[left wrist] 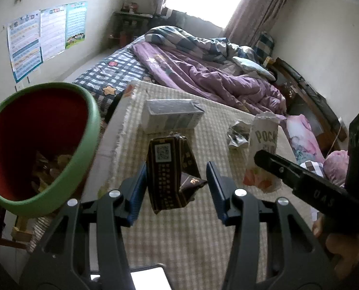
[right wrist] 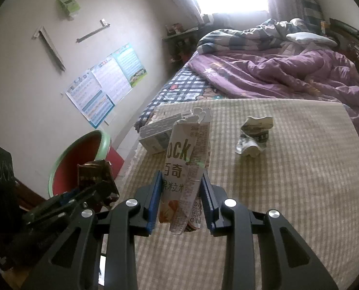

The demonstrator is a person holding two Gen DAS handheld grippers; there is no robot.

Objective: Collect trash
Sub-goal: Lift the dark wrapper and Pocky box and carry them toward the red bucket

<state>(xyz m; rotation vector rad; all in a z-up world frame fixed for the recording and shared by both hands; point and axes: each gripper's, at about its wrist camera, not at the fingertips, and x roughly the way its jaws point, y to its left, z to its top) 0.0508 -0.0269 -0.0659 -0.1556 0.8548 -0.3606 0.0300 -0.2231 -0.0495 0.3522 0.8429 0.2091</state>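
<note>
Beside table edge (left wrist: 121, 120) (left): bin (left wrist: 92, 130).

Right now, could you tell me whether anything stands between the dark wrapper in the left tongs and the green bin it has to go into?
Nothing visible does. The left tongs hold the dark wrapper above the checked mat, and the green bin stands open just to the left, with only clear air between them. The white box lies farther back, off that path.
</note>
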